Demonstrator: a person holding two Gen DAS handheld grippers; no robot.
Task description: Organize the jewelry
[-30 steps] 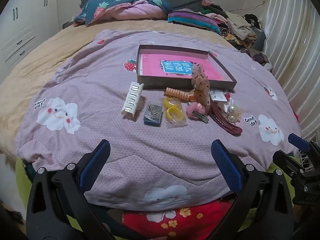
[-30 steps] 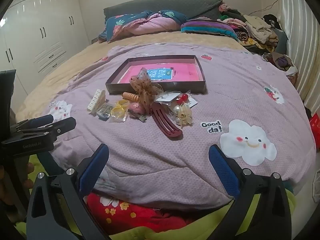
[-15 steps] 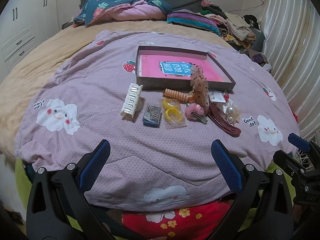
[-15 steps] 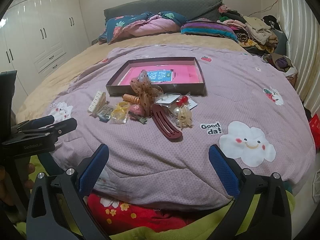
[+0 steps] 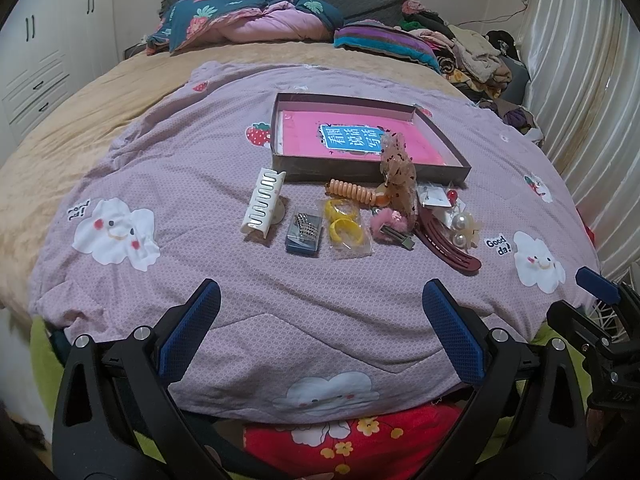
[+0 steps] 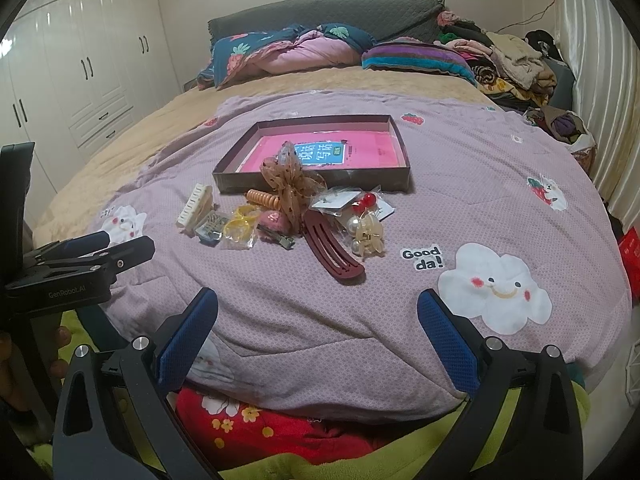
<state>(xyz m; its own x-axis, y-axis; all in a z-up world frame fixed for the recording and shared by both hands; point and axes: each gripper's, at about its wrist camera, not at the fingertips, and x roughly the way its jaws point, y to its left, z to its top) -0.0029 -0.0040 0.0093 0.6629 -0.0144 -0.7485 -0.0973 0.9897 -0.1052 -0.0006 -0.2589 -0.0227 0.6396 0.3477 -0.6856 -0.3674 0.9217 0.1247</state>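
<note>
A shallow brown box with a pink lining lies on the purple quilt. In front of it lie hair pieces in a row: a white claw clip, a rhinestone clip on a blue card, yellow rings in a bag, an orange coil tie, a tan bow, a pink fluffy clip, a maroon clip and pearl pieces. My left gripper and right gripper both hang open and hold nothing, at the near edge of the bed.
Pillows and a folded duvet lie at the headboard, a heap of clothes at the far right. White wardrobes stand left, a curtain right. Red flowered fabric hangs below the quilt edge.
Both cameras have drifted slightly; the objects sit a touch lower and nearer in the views. Nothing on the bed has moved and both grippers stay open.
</note>
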